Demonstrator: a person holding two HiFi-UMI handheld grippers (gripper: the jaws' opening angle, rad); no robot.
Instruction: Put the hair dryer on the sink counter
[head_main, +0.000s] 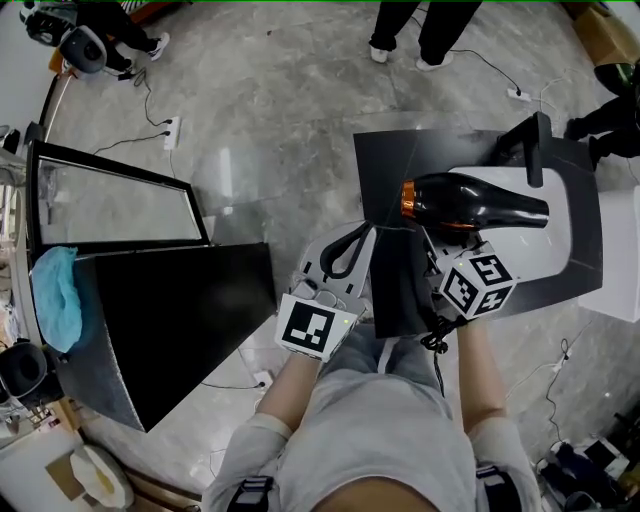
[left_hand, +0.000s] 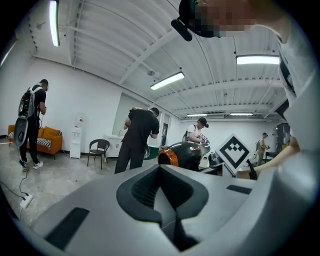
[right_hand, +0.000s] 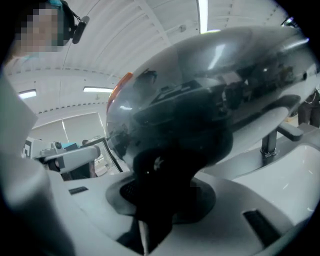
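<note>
While the right gripper (head_main: 440, 238) pinches its handle between the jaws, the dryer (head_main: 470, 203) is held level over the sink counter (head_main: 400, 160), orange-ringed back end toward the counter's bare black part and nozzle out over the white basin (head_main: 545, 255). No view shows it resting on either. In the right gripper view the dryer (right_hand: 210, 100) fills most of the frame, its dark handle dropping into the right gripper (right_hand: 160, 200), with the basin (right_hand: 290, 170) below and the faucet (right_hand: 268, 142) beyond. The faucet (head_main: 533, 150) stands at the basin's far edge, just behind the nozzle. A black cord (head_main: 437, 350) hangs from under the grip toward the person's lap. The left gripper (head_main: 345, 255) sits just beside the counter's near corner, close to the right one; in its own view the left gripper (left_hand: 165, 200) has its jaws pressed together on nothing, with the dryer (left_hand: 182, 155) ahead of them. Well to the left stands a black-framed glass case (head_main: 110, 205); what it holds I cannot tell. A blue cloth (head_main: 55, 295) lies by its near corner, beside a black panel (head_main: 180, 320). Other people stand about on the floor.
</note>
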